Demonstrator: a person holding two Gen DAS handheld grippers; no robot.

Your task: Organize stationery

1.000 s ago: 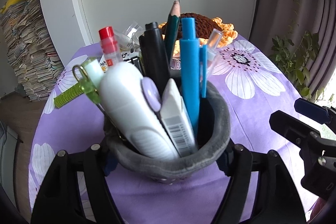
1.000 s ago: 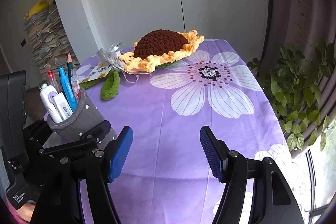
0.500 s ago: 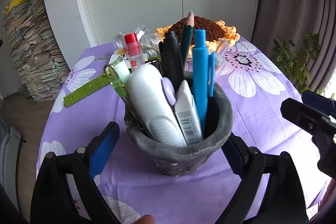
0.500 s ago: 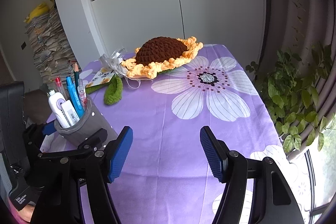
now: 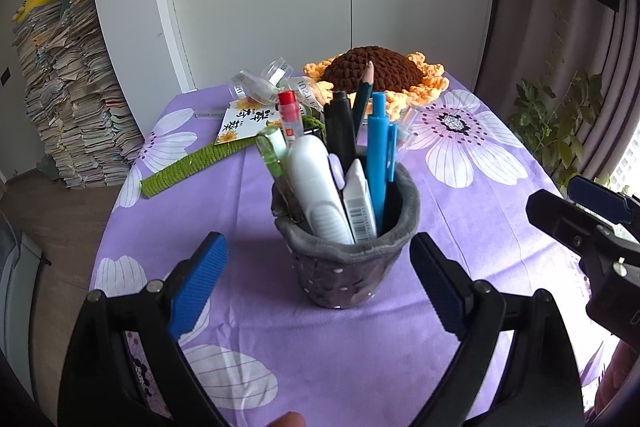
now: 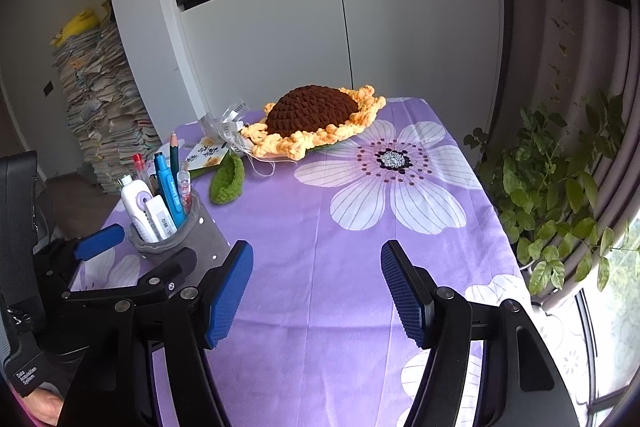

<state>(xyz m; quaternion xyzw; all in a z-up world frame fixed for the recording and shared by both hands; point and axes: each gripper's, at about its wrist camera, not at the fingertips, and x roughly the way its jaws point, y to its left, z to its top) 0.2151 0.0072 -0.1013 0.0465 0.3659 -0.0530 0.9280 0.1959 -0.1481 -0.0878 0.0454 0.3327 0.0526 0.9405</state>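
While standing upright on purple flowered tablecloth point(image 5: 280, 347): grey felt pen holder point(image 5: 347, 267), packed with blue pen point(image 5: 378, 147), black marker point(image 5: 340, 127), green pencil point(image 5: 365, 91), red-capped pen point(image 5: 289, 115), white correction tape point(image 5: 316, 187). Left gripper point(image 5: 320, 283) spread wide, blue pads either side of holder, apart from it, gripping nothing. Right gripper point(image 6: 316, 297) likewise spread wide and empty, over bare cloth just beside holder. Farther back: crocheted sunflower point(image 6: 316, 119), green knitted leaf point(image 6: 228, 181).
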